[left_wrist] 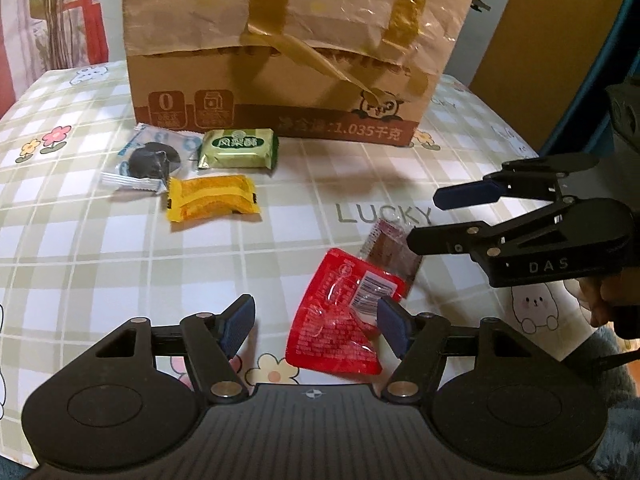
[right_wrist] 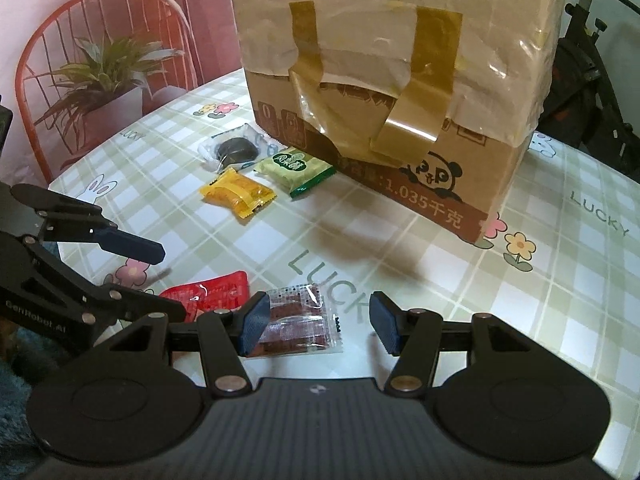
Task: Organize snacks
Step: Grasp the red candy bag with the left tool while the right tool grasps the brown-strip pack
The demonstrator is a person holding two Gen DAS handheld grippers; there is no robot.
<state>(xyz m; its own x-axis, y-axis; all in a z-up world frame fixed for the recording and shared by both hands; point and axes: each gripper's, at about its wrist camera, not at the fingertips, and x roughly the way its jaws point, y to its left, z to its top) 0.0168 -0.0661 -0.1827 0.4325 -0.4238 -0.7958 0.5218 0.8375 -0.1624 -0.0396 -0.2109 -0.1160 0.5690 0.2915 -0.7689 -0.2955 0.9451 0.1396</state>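
Several wrapped snacks lie on the checked tablecloth in front of a taped cardboard box (left_wrist: 280,60). A red packet (left_wrist: 340,316) lies just ahead of my open left gripper (left_wrist: 316,322), under its right finger. A clear packet with a brown snack (right_wrist: 300,324) lies by the left finger of my open right gripper (right_wrist: 318,320); it also shows in the left wrist view (left_wrist: 390,248). Farther back lie a yellow packet (left_wrist: 212,200), a green packet (left_wrist: 240,148) and a dark cookie in a clear wrapper (left_wrist: 152,160). The right gripper (left_wrist: 428,216) also shows in the left wrist view, the left gripper (right_wrist: 168,280) in the right wrist view.
The box (right_wrist: 400,100) stands at the back of the table with loose brown tape on its front. A potted plant (right_wrist: 100,80) and a red wire chair (right_wrist: 48,40) stand beyond the table's far left edge. A dark exercise machine (right_wrist: 592,80) stands behind the box on the right.
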